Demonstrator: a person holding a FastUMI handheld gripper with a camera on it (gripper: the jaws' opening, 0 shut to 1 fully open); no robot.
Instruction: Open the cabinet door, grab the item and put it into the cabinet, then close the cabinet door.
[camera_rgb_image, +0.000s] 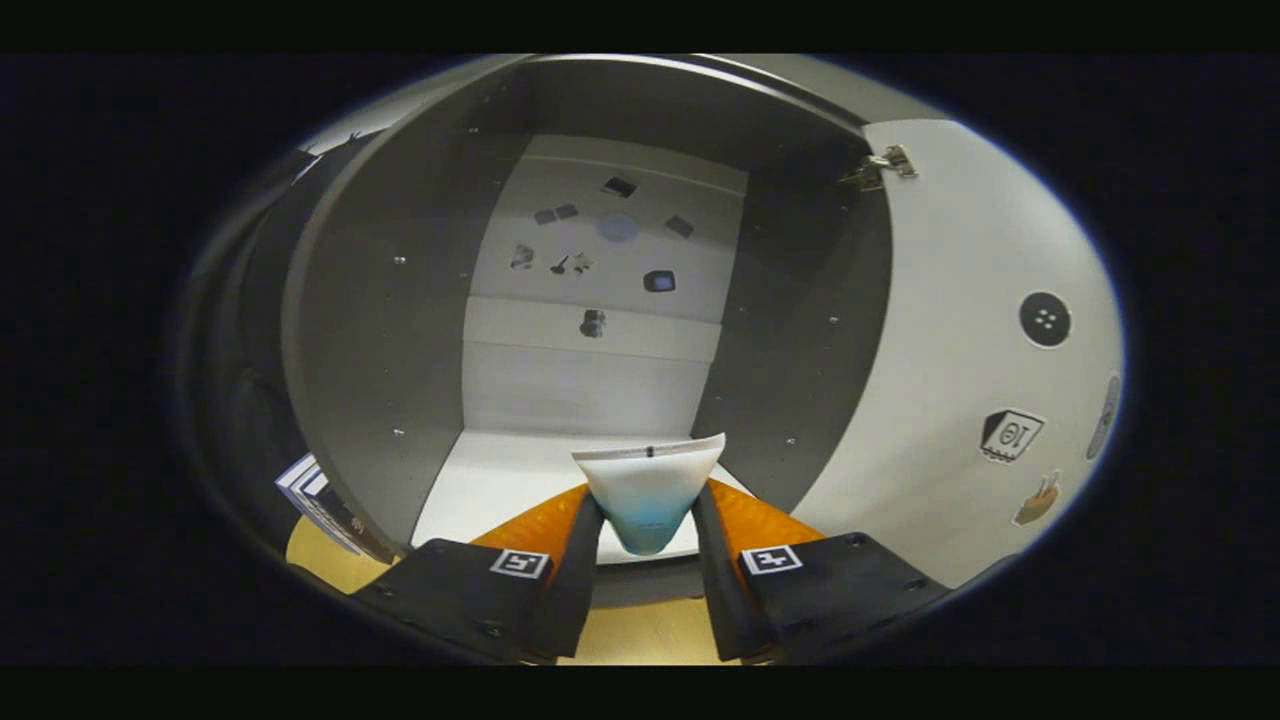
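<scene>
Item gripped, cabinet wide open!
The gripper (648, 535) has its jaws clamped on a white-and-blue pouch (650, 490), held at the mouth of the cabinet (390, 330), just over its white floor. The cabinet door (950, 330) stands swung open to the right, stickers on its inner face.

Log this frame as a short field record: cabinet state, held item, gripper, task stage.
cabinet: grey-walled cabinet with white floor, open
door: white cabinet door swung open beside it, stickers on its inner face
held item: white tube with a blue lower end, flat sealed end up
gripper: gripper jaws shut on the tube
position: tube at the cabinet's front edge
stage: door opened, item grabbed, not yet released
</scene>
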